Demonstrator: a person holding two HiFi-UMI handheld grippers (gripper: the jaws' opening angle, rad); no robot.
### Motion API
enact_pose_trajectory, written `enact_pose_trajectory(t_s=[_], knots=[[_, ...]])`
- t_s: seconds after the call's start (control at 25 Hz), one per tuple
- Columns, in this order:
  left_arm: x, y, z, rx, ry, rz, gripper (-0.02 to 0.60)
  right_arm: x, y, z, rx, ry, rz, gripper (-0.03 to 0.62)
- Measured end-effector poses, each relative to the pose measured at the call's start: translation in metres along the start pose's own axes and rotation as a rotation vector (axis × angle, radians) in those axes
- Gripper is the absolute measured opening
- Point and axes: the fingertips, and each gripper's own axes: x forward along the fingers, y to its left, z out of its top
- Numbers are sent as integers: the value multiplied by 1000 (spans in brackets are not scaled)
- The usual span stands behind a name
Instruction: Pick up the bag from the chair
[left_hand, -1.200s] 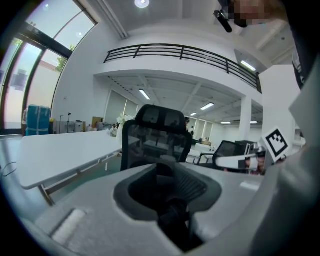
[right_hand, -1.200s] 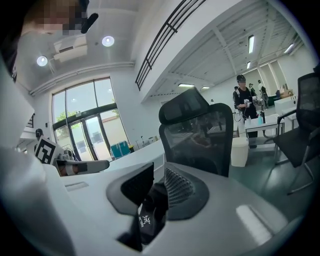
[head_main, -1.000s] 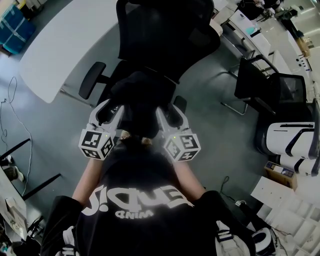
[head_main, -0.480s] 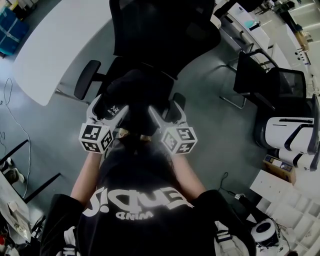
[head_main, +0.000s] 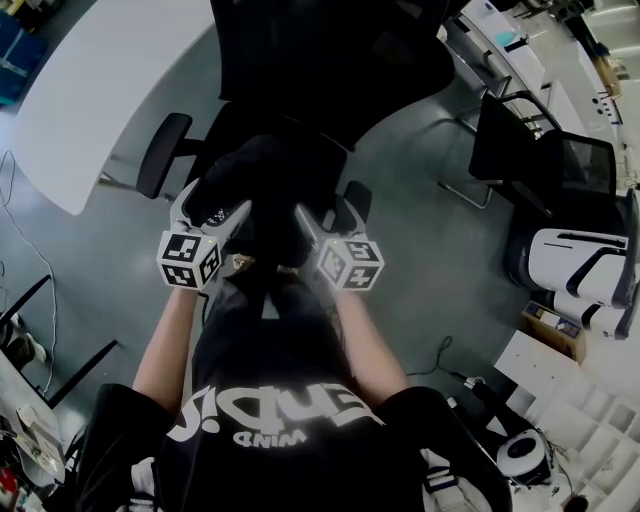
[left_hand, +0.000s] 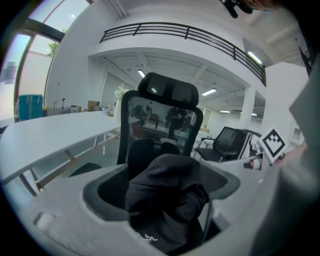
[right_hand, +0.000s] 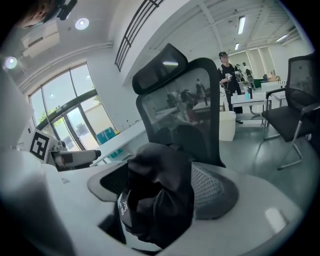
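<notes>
Slumping on the mesh chair (head_main: 330, 60) — a crumpled, seemingly fabric bag (head_main: 268, 182).

Grey floor (head_main: 420, 230), white table (head_main: 90, 90), spare office chair (head_main: 535, 170), tall windows (right_hand: 75, 105).

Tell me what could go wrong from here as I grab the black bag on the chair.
The left gripper and right gripper have just been opening their jaws, with the bag between each pair, not yet pinched.
1. The bag is soft and slumped, so the jaws may catch only a loose fold and it could slip.
2. The grippers sit close together between the armrests of the chair and might knock each other or an armrest.
</notes>
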Motion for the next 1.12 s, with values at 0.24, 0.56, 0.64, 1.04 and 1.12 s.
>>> enact_pose_trajectory(t_s=[0.24,0.56,0.64,1.04,1.12], knots=[[39,22,-30,3,67,8,442,35,-31,-37,18,89,-37,387],[83,45,-65,23,185,4,444,62,-62,-66,48,172,-66,385],[91,50,-78,40,222,2,462,69,-64,-75,67,190,-63,385],[127,67,-112,68,329,-4,480,99,-79,-100,109,229,-50,364],[127,70,-117,80,340,-6,479,103,-80,-105,99,241,-50,364]])
